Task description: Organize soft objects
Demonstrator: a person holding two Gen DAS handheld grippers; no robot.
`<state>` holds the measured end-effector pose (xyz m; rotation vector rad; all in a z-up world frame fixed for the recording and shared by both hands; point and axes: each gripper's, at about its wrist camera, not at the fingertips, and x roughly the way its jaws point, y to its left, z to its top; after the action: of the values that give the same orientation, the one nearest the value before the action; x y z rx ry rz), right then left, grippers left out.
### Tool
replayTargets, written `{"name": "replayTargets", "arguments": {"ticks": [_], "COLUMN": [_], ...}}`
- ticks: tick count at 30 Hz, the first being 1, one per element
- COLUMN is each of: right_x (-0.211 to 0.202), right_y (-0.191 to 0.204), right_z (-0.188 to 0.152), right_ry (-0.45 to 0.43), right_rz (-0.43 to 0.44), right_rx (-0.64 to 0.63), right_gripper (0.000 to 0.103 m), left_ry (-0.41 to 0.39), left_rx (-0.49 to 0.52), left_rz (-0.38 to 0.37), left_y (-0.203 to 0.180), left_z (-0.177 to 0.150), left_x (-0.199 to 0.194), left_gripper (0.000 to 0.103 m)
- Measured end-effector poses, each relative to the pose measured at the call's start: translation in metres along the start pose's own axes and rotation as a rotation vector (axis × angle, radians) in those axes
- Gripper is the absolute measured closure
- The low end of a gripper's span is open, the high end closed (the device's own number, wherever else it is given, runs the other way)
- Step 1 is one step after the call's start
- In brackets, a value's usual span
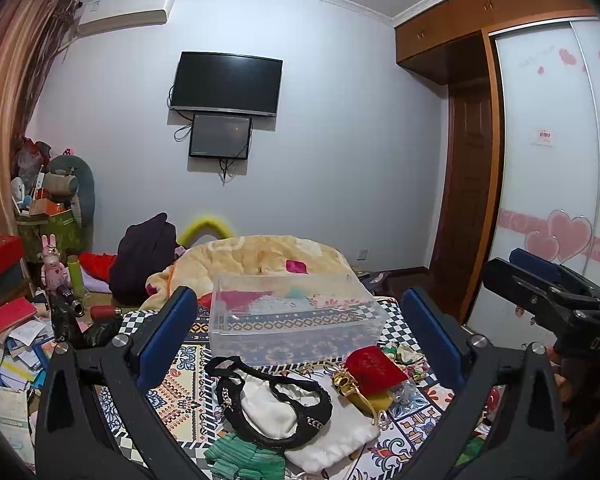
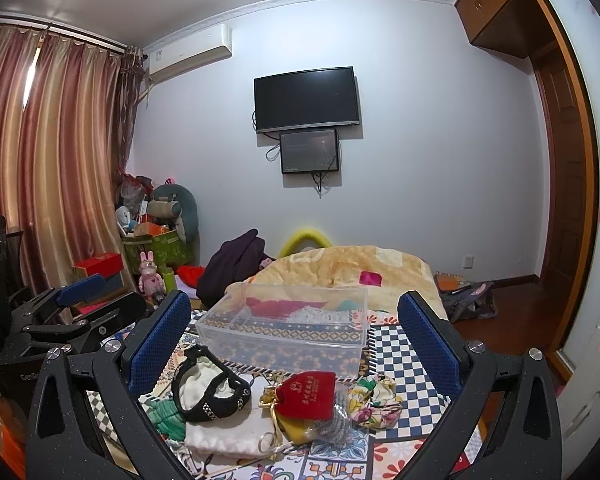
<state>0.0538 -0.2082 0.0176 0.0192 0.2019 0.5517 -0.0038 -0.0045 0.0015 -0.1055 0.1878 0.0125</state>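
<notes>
A clear plastic bin (image 1: 296,316) (image 2: 288,330) stands on the patterned cloth (image 1: 180,392), with a few soft items inside. In front of it lie a black-trimmed white pouch (image 1: 272,396) (image 2: 208,392), a white drawstring bag (image 1: 340,436) (image 2: 228,436), a red velvet pouch (image 1: 374,370) (image 2: 310,394), a green knitted piece (image 1: 240,458) (image 2: 164,412) and a floral scrunchie (image 2: 374,400). My left gripper (image 1: 300,332) is open and empty above the pile. My right gripper (image 2: 296,332) is open and empty too; it shows at the right of the left wrist view (image 1: 548,284).
A yellow blanket (image 1: 256,260) lies heaped behind the bin. Books, boxes and toys (image 1: 20,308) clutter the floor at left. A wardrobe (image 1: 548,152) stands at right. A TV (image 1: 226,84) hangs on the far wall.
</notes>
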Motion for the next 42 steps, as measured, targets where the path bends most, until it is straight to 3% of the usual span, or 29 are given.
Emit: {"name": "replayTargets", "arguments": {"ticks": [42], "right_x": [-0.0038], "right_y": [0.0027], "right_z": [0.0005], "right_ry": [-0.012], "right_rz": [0.002], "right_rx": [-0.003], "right_gripper": [0.000], "left_ry": [0.006], "left_rx": [-0.004], "left_rz": [-0.011], "left_y": [-0.0027], "left_z": [0.0012], "left_x": [0.0001], "left_gripper": [0.000]}}
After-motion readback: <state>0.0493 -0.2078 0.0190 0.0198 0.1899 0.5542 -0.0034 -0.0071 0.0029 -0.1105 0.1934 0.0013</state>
